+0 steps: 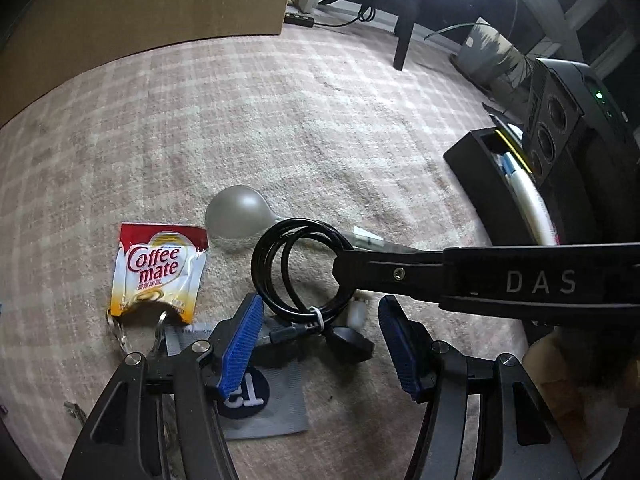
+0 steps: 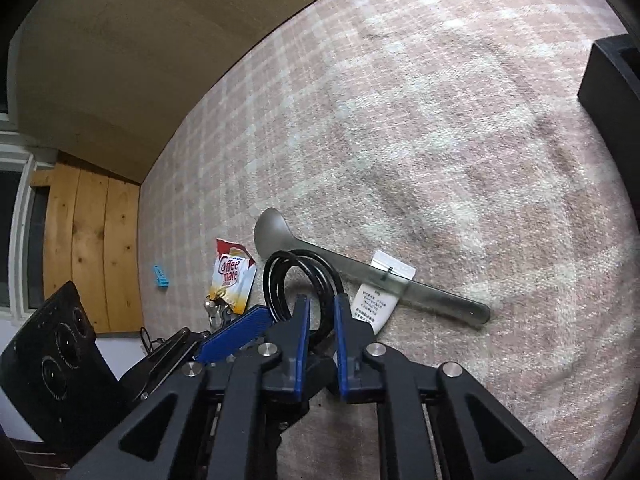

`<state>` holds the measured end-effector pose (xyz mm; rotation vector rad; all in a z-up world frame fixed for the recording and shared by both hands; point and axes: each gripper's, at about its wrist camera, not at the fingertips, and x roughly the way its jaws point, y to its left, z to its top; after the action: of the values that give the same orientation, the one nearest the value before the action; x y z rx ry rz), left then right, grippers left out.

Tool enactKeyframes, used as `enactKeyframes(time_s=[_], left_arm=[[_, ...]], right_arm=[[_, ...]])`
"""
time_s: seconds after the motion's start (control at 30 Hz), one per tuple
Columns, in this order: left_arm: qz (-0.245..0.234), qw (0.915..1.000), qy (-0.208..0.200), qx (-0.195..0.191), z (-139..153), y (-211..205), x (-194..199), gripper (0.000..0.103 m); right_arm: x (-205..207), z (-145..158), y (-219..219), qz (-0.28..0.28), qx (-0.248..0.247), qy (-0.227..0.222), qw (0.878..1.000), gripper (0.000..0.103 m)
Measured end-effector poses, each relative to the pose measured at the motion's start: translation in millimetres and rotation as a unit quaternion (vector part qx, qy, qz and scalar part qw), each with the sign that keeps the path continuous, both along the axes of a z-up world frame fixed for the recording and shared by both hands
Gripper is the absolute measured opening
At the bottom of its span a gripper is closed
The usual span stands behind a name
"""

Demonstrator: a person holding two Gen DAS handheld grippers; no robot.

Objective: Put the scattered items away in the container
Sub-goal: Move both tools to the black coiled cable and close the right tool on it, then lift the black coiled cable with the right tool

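Left wrist view. Nearest the lens, your left gripper (image 1: pixel 320 344) stands with its blue pads (image 1: pixel 242 344) apart, closed on nothing. Between and just beyond them lies the lower part of a coiled black cable (image 1: pixel 296 276), bound by a white tie, with its plug and a round black end resting on the carpet (image 1: pixel 320 120). Under the left pad is a grey fabric patch (image 1: pixel 276 412) with a dark round badge. Your right gripper (image 1: pixel 348 272) reaches in from the right edge, its black finger set against the right side of the coil. Left of the cable lies a Coffee mate sachet (image 1: pixel 160 276), with a metal clip (image 1: pixel 120 332) at its lower edge. Beyond the coil is a grey plastic spoon (image 1: pixel 240 212), bowl to the left, handle running right behind the finger. The black container (image 1: pixel 472 164) sits at the right, well apart from the cable, with a white item and a blue one inside.

Right wrist view. Nearest the lens, your right gripper (image 2: pixel 322 316) has its blue pads nearly together, pinching a strand of the coiled black cable (image 2: pixel 288 276); the loop stands up beyond the tips. A blue pad of your left gripper (image 2: pixel 240 332) shows just to the left. The grey plastic spoon (image 2: pixel 360 268) lies beyond, a white printed label (image 2: pixel 376 304) attached at its handle. The Coffee mate sachet (image 2: pixel 234 280) is left of the coil. A corner of the black container (image 2: pixel 608 80) shows at the right edge.
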<state>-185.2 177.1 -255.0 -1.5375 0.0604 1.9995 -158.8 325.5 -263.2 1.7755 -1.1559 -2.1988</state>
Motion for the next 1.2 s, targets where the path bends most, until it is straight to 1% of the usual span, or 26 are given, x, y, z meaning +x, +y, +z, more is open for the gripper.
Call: enactKeyframes(time_s=[0.03, 0.07, 0.1, 0.13, 0.17, 0.2, 0.23, 0.3, 0.37, 0.4, 0.47, 0.53, 0.57, 0.6, 0.67, 0.77, 0.9, 0.93, 0.97, 1.03, 1.07, 1.1, 1.2], left_arm=[[-0.011, 0.9999, -0.002, 0.013, 4.8, 2.4, 3.4, 0.063], [-0.020, 0.9997, 0.001, 0.017, 10.0, 5.0, 7.8, 0.063], [-0.028, 0.9995, 0.010, 0.014, 14.9, 9.0, 12.4, 0.063], [-0.036, 0.9990, 0.024, 0.009, 19.5, 13.3, 16.8, 0.063], [-0.046, 0.9979, 0.045, 0.002, 26.3, 19.7, 22.7, 0.063], [-0.052, 0.9973, 0.053, -0.001, 29.4, 22.8, 25.5, 0.059], [-0.057, 0.9969, 0.054, -0.001, 31.3, 24.9, 26.8, 0.059], [-0.056, 0.9966, 0.060, -0.005, 34.2, 23.6, 26.4, 0.061], [-0.043, 0.9964, 0.070, -0.021, 33.4, 15.2, 22.9, 0.061], [-0.038, 0.9962, 0.072, -0.029, 31.2, 10.6, 20.6, 0.062], [-0.032, 0.9969, 0.060, -0.040, 23.9, -0.4, 15.5, 0.064], [-0.026, 0.9974, 0.050, -0.045, 16.5, -7.2, 11.4, 0.067], [-0.023, 0.9973, 0.051, -0.048, 13.8, -11.2, 10.5, 0.068], [-0.021, 0.9973, 0.051, -0.049, 10.7, -12.8, 9.4, 0.069], [-0.024, 0.9978, 0.041, -0.046, 2.6, -12.8, 7.2, 0.069], [-0.029, 0.9983, 0.029, -0.040, -7.2, -10.5, 5.1, 0.069], [-0.022, 0.9991, 0.029, -0.023, -12.5, -10.4, 2.8, 0.071], [-0.018, 0.9993, 0.027, -0.019, -11.9, -11.6, 2.1, 0.071], [-0.017, 0.9994, 0.025, -0.015, -11.1, -11.6, 1.5, 0.071], [-0.012, 0.9996, 0.024, -0.009, -7.3, -13.9, 1.7, 0.071], [-0.012, 0.9996, 0.026, -0.007, -4.5, -14.4, 2.4, 0.071], [-0.013, 0.9995, 0.028, -0.005, -0.5, -14.1, 3.7, 0.071], [-0.014, 0.9992, 0.038, 0.002, 14.3, -9.7, 8.8, 0.071]], right_arm=[[1.6, 1.3, 1.1, -0.001, -0.002, 0.002, 1.000, 0.011], [2.9, 3.2, 0.5, 0.001, -0.012, 0.007, 1.000, 0.008], [4.5, 5.6, -0.7, 0.002, -0.023, 0.010, 1.000, 0.007], [5.4, 8.3, -1.7, 0.002, -0.022, 0.014, 1.000, 0.007], [6.5, 13.3, -3.0, 0.003, -0.007, 0.016, 1.000, 0.007], [7.1, 17.4, -3.9, 0.004, 0.010, 0.019, 1.000, 0.007], [6.9, 19.5, -5.2, 0.009, 0.014, 0.023, 1.000, 0.006], [9.4, 21.4, -2.3, 0.006, 0.009, 0.025, 1.000, 0.003], [11.7, 22.3, 1.3, 0.001, 0.006, 0.029, 1.000, 0.003], [11.9, 23.0, 2.2, 0.002, 0.010, 0.029, 1.000, 0.007], [11.1, 24.4, 3.0, 0.009, 0.022, 0.029, 0.999, 0.008], [7.7, 24.1, -0.3, 0.024, 0.019, 0.034, 0.999, 0.009], [4.3, 23.5, -4.3, 0.034, 0.025, 0.033, 0.999, 0.012], [0.2, 22.2, -8.3, 0.042, 0.035, 0.031, 0.998, 0.020], [-4.9, 18.3, -12.2, 0.049, 0.052, 0.024, 0.997, 0.026], [-13.3, 5.2, -15.8, 0.061, 0.051, -0.001, 0.997, 0.026], [-18.0, -7.1, -21.7, 0.071, 0.034, -0.015, 0.997, 0.027], [-17.6, -6.4, -23.1, 0.068, 0.036, -0.009, 0.997, 0.026], [-17.4, -6.0, -23.4, 0.064, 0.042, -0.013, 0.997, 0.023], [-15.9, -5.7, -21.6, 0.057, 0.037, -0.013, 0.998, 0.021], [-13.8, -5.1, -19.5, 0.052, 0.033, -0.012, 0.998, 0.016], [-11.3, -4.0, -17.7, 0.051, 0.027, -0.011, 0.998, 0.015], [-5.3, 4.9, -12.0, 0.041, 0.013, -0.003, 0.999, 0.013]])
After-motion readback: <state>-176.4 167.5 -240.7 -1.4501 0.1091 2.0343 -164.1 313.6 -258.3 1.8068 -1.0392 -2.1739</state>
